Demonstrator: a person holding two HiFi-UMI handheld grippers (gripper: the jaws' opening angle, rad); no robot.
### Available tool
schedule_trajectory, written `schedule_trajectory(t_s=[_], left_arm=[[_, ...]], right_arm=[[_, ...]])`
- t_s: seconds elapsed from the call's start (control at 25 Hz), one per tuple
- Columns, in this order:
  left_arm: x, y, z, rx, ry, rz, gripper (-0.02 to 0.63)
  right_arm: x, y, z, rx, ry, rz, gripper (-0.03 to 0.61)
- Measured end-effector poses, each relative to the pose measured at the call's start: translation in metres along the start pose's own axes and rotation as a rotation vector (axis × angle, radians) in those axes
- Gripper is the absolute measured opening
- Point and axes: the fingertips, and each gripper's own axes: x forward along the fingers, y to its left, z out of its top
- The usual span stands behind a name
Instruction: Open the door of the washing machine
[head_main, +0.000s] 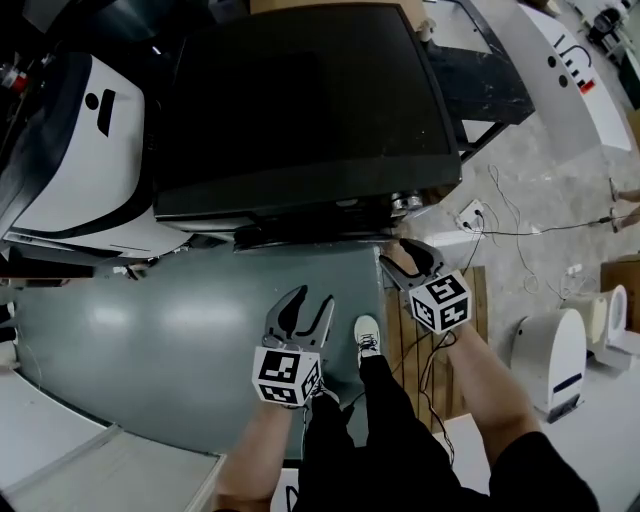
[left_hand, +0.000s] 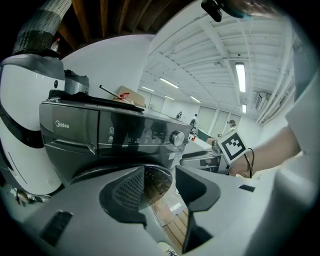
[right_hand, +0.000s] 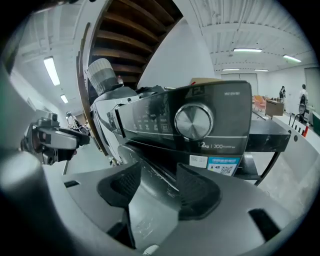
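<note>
Head view shows the dark washing machine (head_main: 300, 100) filling the upper middle of the frame, seen from above. Its front faces the person standing at the lower edge, so the door is all but hidden under the top panel. The left gripper (head_main: 308, 305) hangs at lower centre over the grey floor mat (head_main: 150, 340), clear of the machine. The right gripper (head_main: 410, 258) sits higher and to the right, near the machine's lower right front corner.

Left gripper view has the jaws well apart with nothing between them. Beyond them are the control panel (left_hand: 125, 132) and a slice of dark door glass (left_hand: 156, 181).

Right gripper view also has the jaws spread and holding nothing. The program knob (right_hand: 194, 120) sits above centre, and the curved door rim (right_hand: 150, 172) runs through the gap just past the pads. Whether a pad touches it cannot be told.

The door looks shut, so this reads as the approach, with no grasp made yet. The right gripper seems the better placed. It likely needs to find the handle recess on the rim, which no view shows clearly, close the jaws or hook a finger into it, and pull outward along the hinge arc. The left gripper has nothing to do beyond keeping out of the door's swing.
</note>
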Motion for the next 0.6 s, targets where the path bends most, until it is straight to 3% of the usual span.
schedule_trajectory(t_s=[0.6], left_arm=[[0.062, 0.017, -0.03, -0.062, 0.044, 0.04, 0.198]], right_arm=[[0.086, -0.029, -0.05, -0.165, 0.188, 0.103, 0.23]])
